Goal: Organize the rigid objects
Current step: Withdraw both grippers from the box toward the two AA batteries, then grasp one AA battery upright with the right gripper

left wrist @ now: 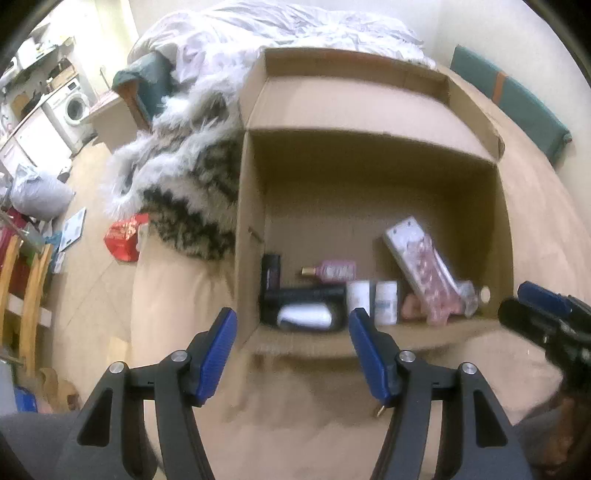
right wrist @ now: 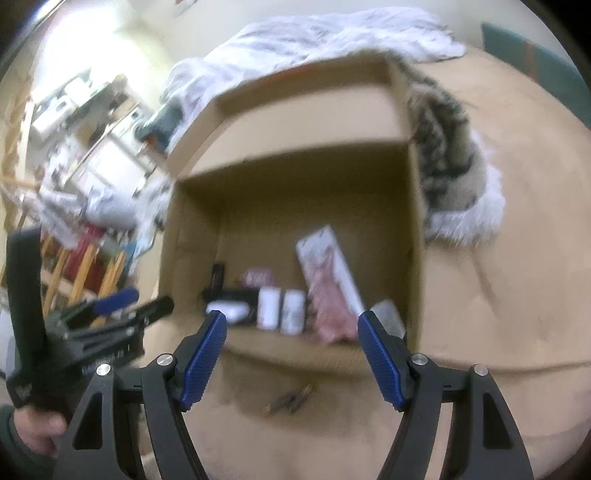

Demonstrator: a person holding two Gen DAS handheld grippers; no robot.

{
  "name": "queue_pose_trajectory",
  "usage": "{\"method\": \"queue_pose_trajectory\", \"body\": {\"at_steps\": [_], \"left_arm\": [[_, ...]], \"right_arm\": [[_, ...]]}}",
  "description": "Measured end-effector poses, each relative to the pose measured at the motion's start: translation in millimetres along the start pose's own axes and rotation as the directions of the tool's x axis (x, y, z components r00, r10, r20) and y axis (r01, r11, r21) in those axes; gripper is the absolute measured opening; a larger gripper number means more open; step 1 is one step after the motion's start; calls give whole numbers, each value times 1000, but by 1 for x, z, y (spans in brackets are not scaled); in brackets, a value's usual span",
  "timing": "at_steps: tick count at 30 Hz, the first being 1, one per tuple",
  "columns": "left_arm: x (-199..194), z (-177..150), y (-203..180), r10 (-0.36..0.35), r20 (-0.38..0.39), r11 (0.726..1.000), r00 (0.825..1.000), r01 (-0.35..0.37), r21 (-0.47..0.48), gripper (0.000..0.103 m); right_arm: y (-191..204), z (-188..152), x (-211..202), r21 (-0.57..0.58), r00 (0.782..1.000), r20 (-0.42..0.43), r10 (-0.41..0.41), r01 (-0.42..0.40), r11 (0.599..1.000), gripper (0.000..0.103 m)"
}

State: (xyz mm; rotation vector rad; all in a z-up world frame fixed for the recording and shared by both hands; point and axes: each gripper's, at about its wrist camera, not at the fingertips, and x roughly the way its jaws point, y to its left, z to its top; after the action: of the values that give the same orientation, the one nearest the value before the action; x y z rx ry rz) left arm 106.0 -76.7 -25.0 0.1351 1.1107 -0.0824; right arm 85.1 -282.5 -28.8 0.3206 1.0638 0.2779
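Note:
An open cardboard box stands on a beige cushioned surface. Along its near wall lie a black device, a white oval thing, a pink bottle, two white jars and a long pink-and-white package. My left gripper hovers open above the box's near edge with nothing between its fingers. My right gripper is open too and empty, above the near right part of the box. Small brown items lie on the surface in front of the box.
A fur-trimmed coat and a white duvet lie beside and behind the box. A teal cushion sits at the back right. On the floor at left are a red bag, a wooden chair and a washing machine.

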Motion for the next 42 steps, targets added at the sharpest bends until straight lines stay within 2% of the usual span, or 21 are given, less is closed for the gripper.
{"method": "queue_pose_trajectory", "body": {"at_steps": [3, 7, 9, 12, 15, 18, 21, 24, 27, 33, 35, 38, 42], "left_arm": [[-2, -14, 7, 10, -12, 1000, 1000, -10, 2, 60], [-1, -32, 20, 14, -19, 999, 1000, -15, -33, 60], [3, -39, 25, 21, -28, 998, 999, -23, -51, 60], [10, -47, 31, 25, -44, 997, 999, -28, -69, 60], [15, -51, 34, 37, -57, 996, 998, -42, -77, 60], [19, -54, 36, 36, -65, 996, 997, -41, -80, 60], [23, -56, 35, 32, -80, 996, 996, -39, -79, 60], [27, -56, 33, 21, -95, 996, 995, -28, -83, 60], [31, -56, 29, 22, -101, 997, 995, -29, -71, 60], [41, -56, 22, 12, -129, 998, 992, -20, -62, 60], [43, -56, 19, 10, -131, 998, 991, -17, -55, 60], [44, -58, 15, -13, -132, 999, 991, 8, -44, 60], [55, -62, 0, -18, -167, 1000, 986, 18, 2, 60]], "right_arm": [[10, -15, 1, -65, 999, -40, -22, 19, 998, 77], [12, -38, 14, -122, 989, -148, -30, 12, 993, 77], [11, -48, 30, -150, 974, -222, -54, 21, 988, 77], [17, -65, 56, -219, 938, -326, -122, 50, 974, 77], [33, -80, 82, -365, 899, -378, -223, 76, 928, 77], [45, -91, 106, -525, 865, -374, -335, 101, 845, 77], [43, -94, 123, -583, 843, -388, -372, 88, 808, 77], [40, -89, 132, -577, 848, -406, -342, 53, 815, 74], [40, -87, 138, -560, 850, -424, -314, 26, 828, 64], [47, -86, 137, -583, 863, -418, -285, -14, 812, 34], [48, -86, 135, -583, 861, -423, -283, -19, 813, 15], [39, -82, 128, -538, 860, -434, -268, -9, 843, 12], [31, -83, 116, -509, 865, -428, -264, 11, 861, 12]]}}
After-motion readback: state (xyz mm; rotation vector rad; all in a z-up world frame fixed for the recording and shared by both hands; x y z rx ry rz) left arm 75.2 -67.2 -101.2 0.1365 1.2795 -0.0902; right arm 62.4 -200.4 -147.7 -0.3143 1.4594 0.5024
